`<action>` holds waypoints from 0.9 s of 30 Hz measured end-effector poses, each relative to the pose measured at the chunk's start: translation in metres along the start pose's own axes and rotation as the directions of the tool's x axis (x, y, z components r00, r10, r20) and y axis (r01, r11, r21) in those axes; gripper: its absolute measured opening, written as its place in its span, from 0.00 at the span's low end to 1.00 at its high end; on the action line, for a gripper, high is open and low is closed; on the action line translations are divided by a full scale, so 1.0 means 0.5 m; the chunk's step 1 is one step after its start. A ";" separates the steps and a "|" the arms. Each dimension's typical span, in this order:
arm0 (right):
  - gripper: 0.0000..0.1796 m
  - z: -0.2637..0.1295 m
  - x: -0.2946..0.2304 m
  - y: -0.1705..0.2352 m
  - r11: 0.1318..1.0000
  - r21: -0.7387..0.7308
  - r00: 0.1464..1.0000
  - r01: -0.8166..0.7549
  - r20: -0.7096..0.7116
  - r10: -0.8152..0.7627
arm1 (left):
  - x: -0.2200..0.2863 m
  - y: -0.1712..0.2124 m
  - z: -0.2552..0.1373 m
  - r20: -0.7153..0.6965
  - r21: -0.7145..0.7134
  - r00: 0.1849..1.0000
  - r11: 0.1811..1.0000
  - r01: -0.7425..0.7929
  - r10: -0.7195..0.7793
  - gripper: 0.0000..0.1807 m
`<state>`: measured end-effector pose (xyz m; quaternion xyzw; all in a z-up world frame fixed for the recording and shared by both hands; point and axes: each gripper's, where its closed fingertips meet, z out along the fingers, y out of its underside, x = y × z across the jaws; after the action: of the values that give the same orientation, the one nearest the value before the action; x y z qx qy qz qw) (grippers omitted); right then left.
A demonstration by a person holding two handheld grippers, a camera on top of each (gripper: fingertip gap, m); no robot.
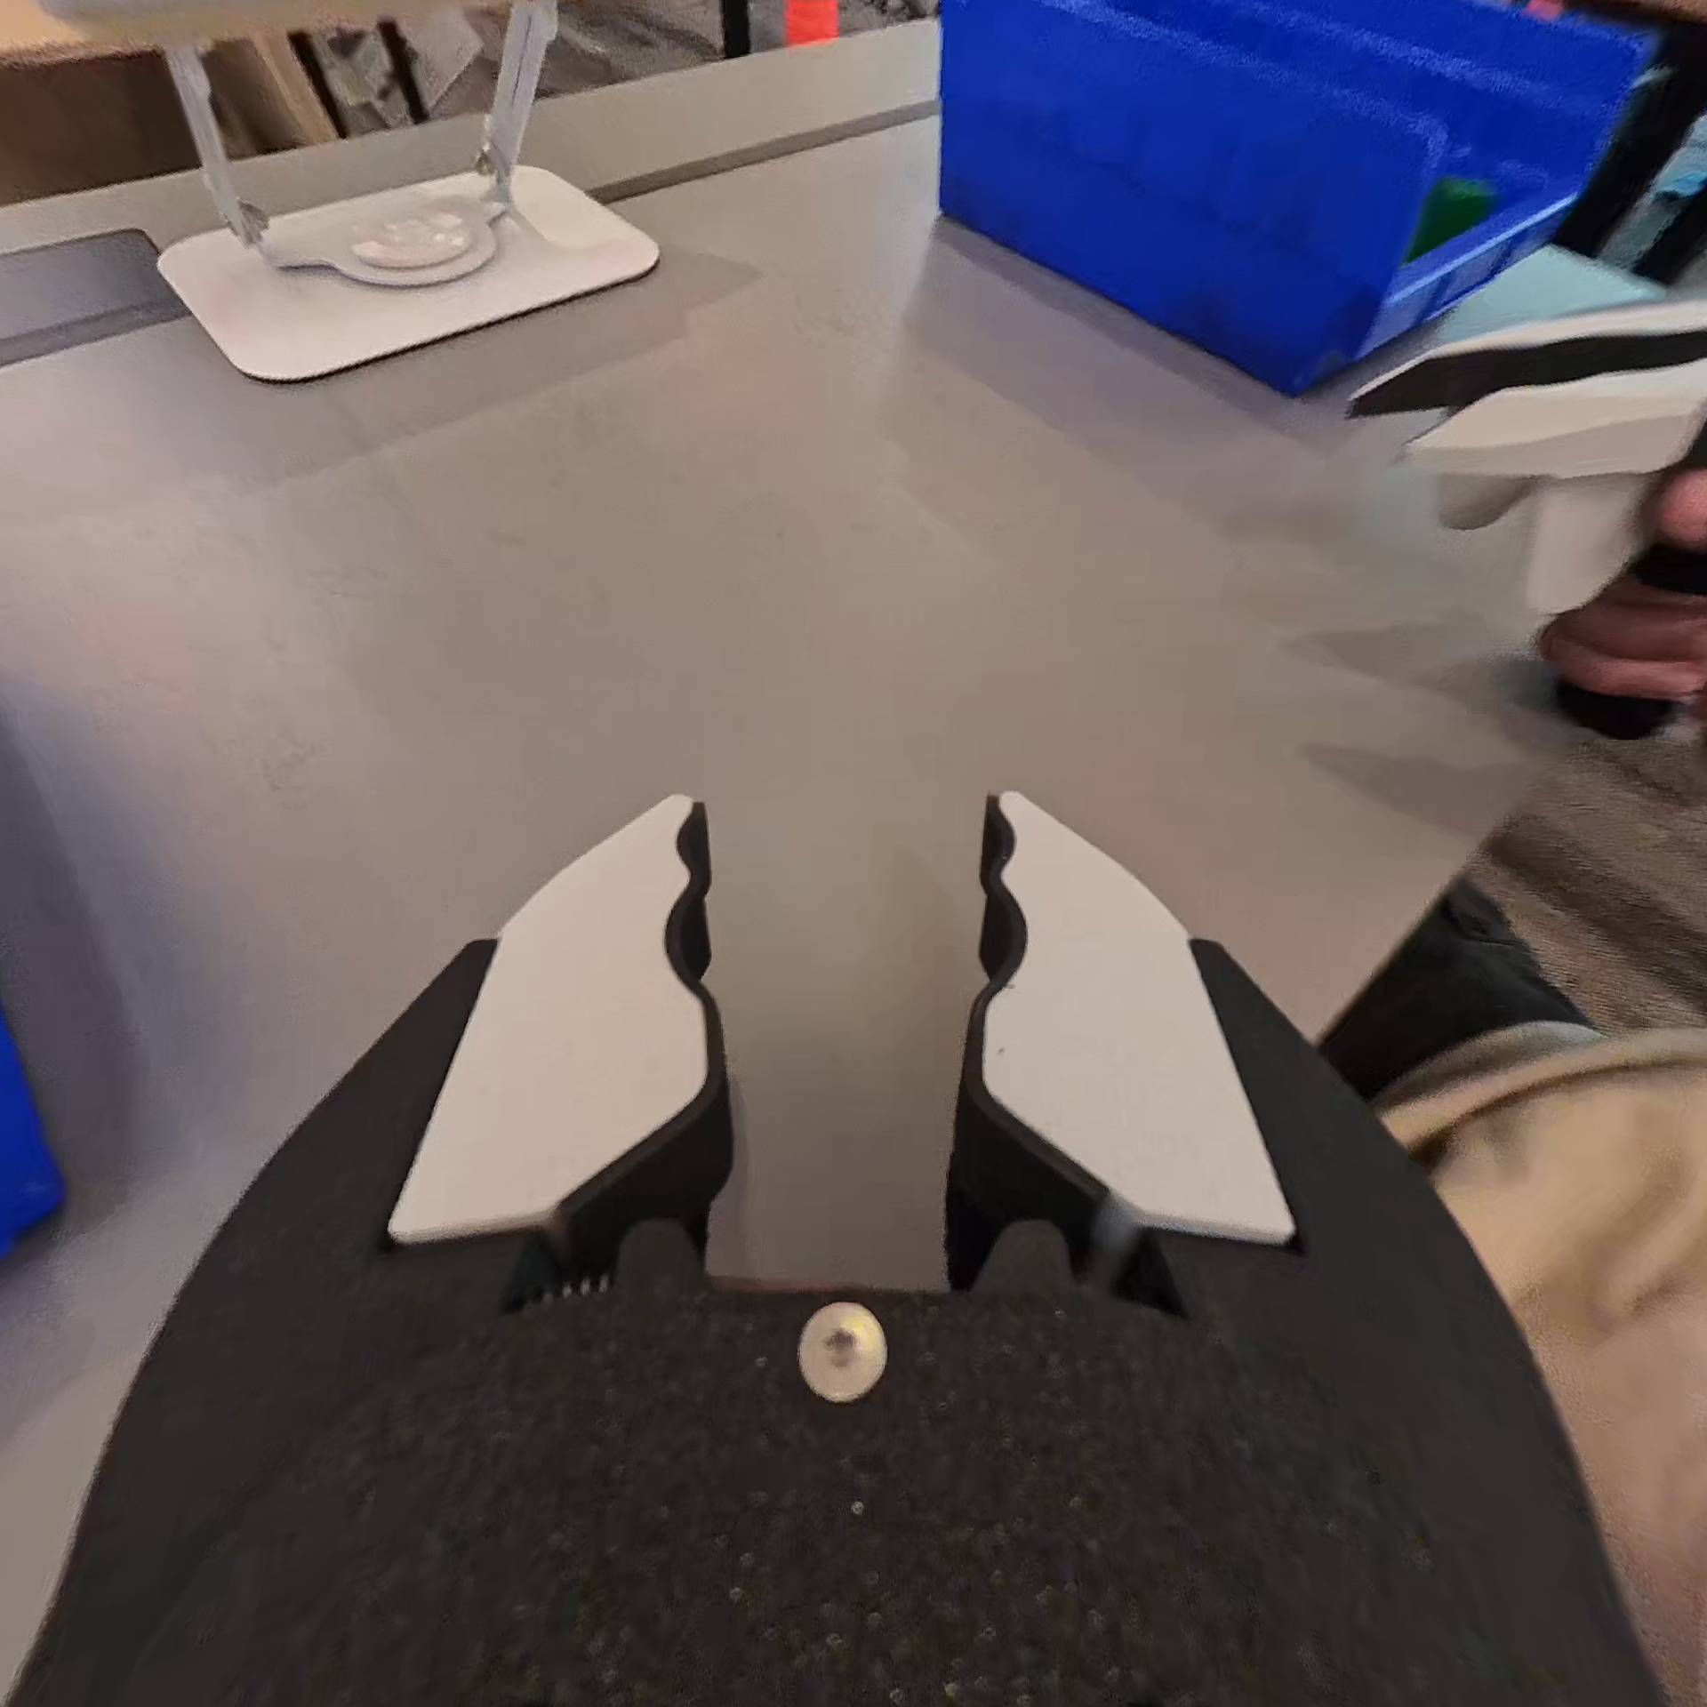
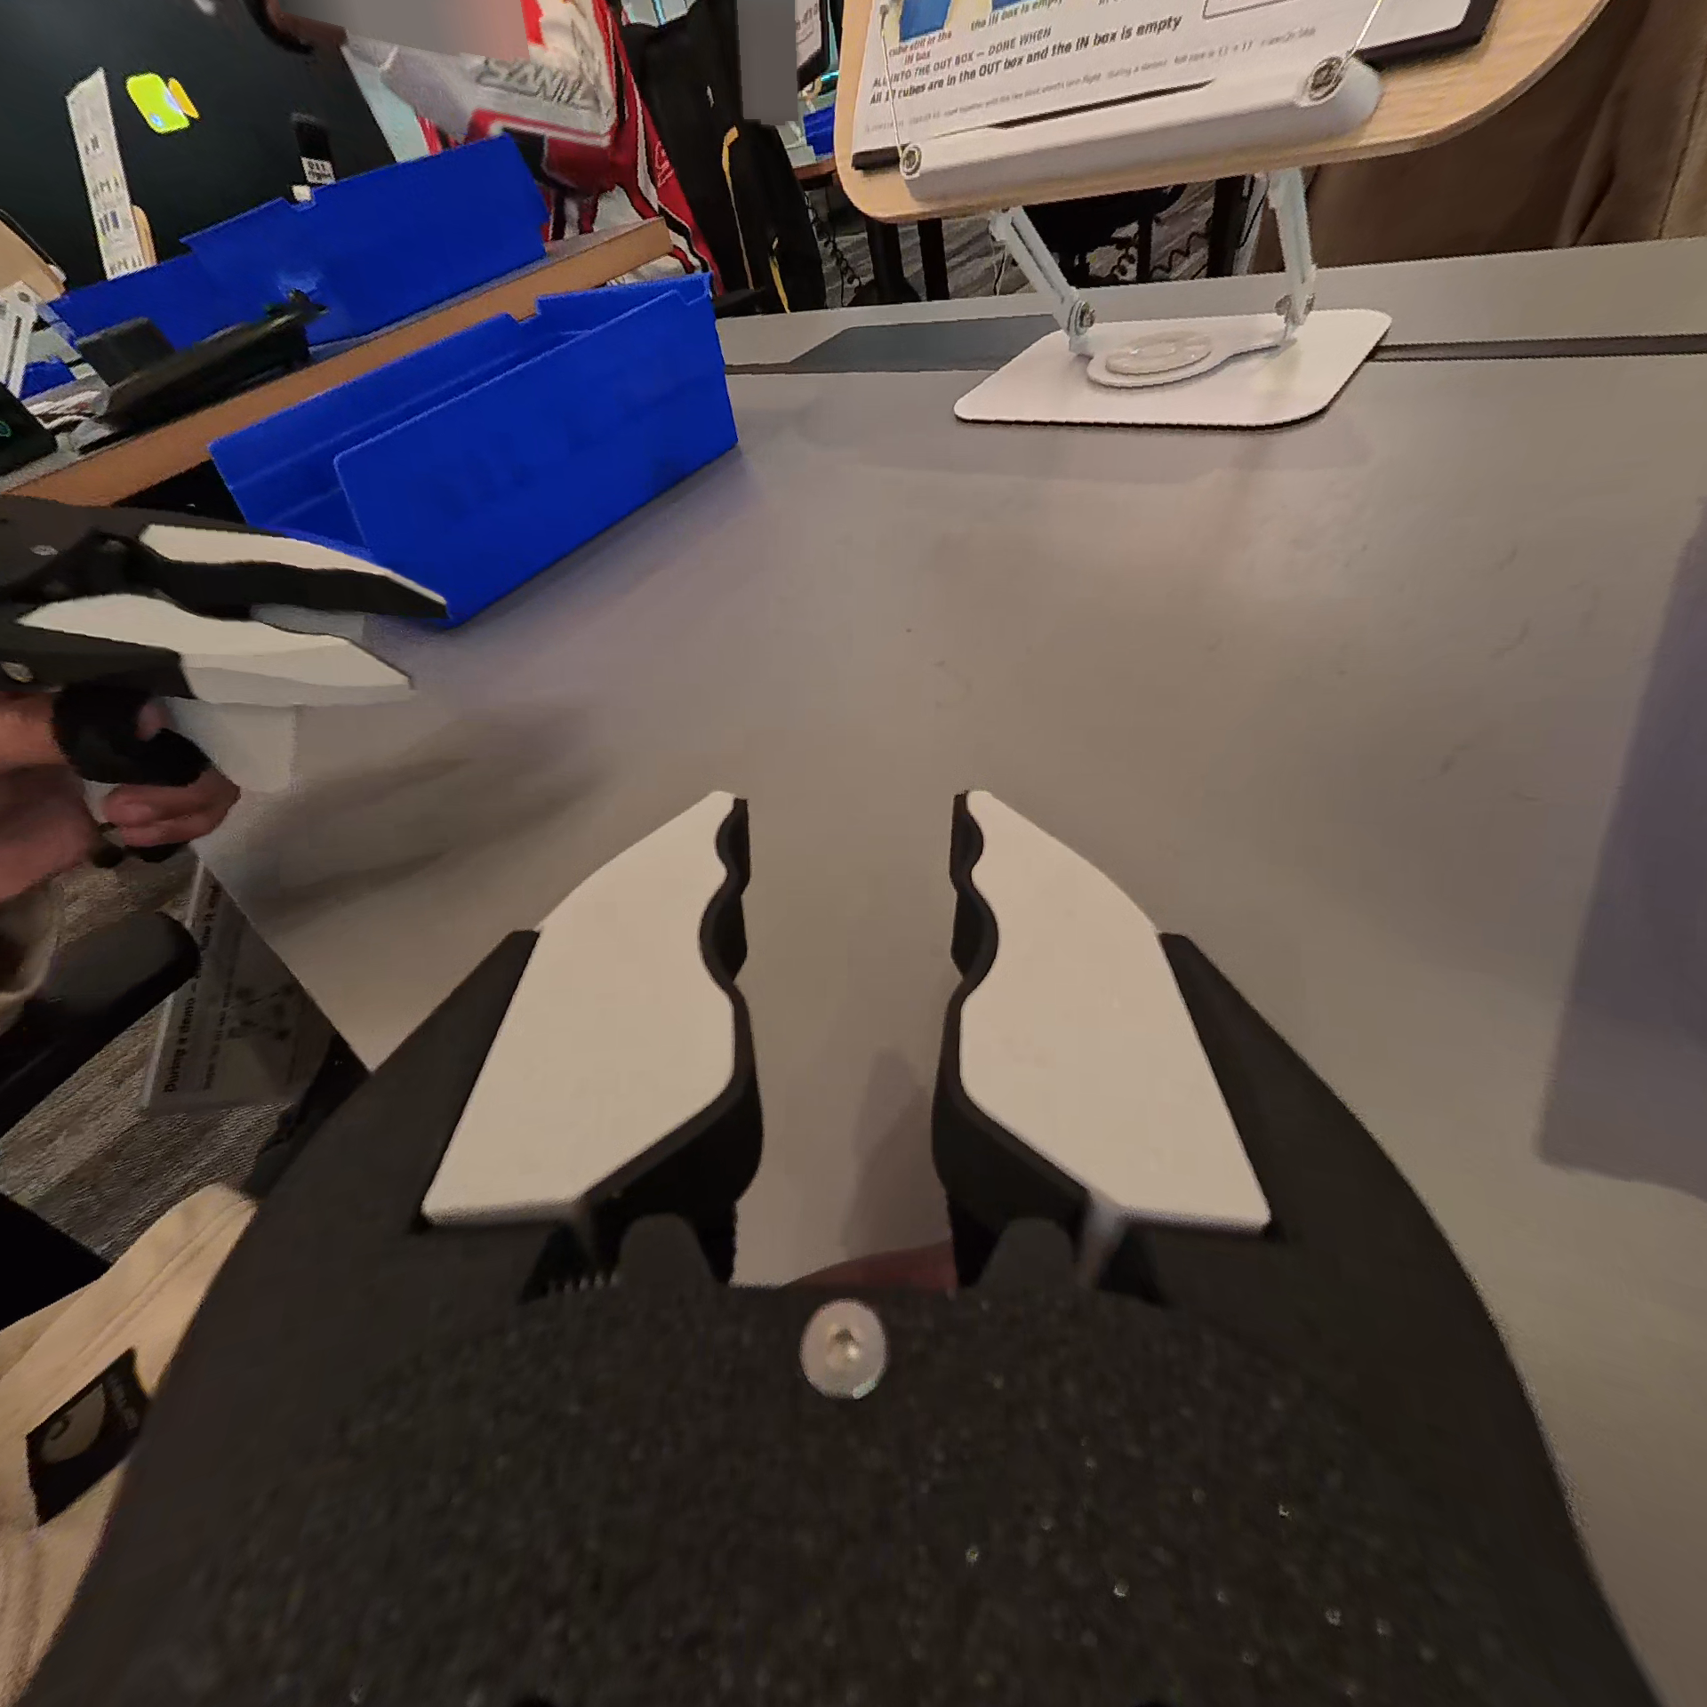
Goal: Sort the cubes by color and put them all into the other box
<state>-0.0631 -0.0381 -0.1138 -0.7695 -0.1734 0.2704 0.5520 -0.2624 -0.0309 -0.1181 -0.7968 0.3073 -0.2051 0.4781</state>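
Both grippers hang over bare grey table (image 1: pixel 647 573) with fingers apart and nothing between them, the left gripper (image 1: pixel 842 813) and right gripper (image 2: pixel 848 808) probably between picks. The one cube I can see, a green cube (image 1: pixel 1455 217), sits in the blue box (image 1: pixel 1201 203) at the upper right of the left view; a second blue box (image 2: pixel 517 443) stands upper left in the right view. A sign on a white stand (image 2: pixel 1173 365) carries printed writing, presumably propped up so it faces the person working.
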 end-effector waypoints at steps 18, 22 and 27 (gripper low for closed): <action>0.22 0.050 -0.047 0.003 0.997 -0.078 0.997 0.012 0.074 -0.006 | -0.616 -0.031 0.058 0.045 -0.356 0.998 0.934 -0.026 0.045 0.30; 0.22 0.048 -0.042 0.008 0.996 -0.090 0.998 0.025 0.060 -0.020 | -0.652 0.012 0.133 0.109 -0.432 0.991 0.901 -0.024 0.078 0.30; 0.21 0.039 -0.037 0.013 0.995 -0.095 0.997 -0.017 0.072 0.024 | -0.651 0.039 0.173 0.107 -0.438 0.994 0.899 0.031 0.018 0.12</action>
<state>-0.0898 -0.0357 -0.1207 -0.7860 -0.1982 0.2955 0.5056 -0.4513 0.2403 -0.1859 -0.8949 0.3167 -0.0889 0.3016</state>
